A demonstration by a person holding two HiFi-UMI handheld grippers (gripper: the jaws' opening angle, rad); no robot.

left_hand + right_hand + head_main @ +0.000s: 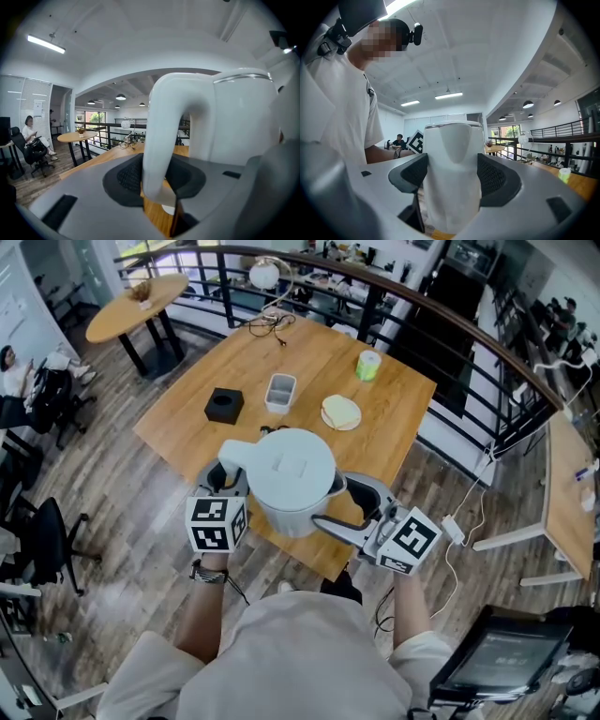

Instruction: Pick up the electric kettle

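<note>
L gripper (154,180) part-open, pads clamped on handle (164,140) of electric kettle (291,474). R gripper (452,183) pinches its spout side. Kettle over table's (309,362) near edge, prob. just clear. Step: lift. Next: raise w/ both grips firm, kettle level.

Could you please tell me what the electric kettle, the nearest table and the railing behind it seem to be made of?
Electric kettle: likely plastic; a smooth white shell with a soft sheen, plus a thin metallic-looking band near the top.
Table: wood or veneer; warm tan, streaky grain, matte.
Railing: probably painted metal; thin, uniformly black bars.
</note>
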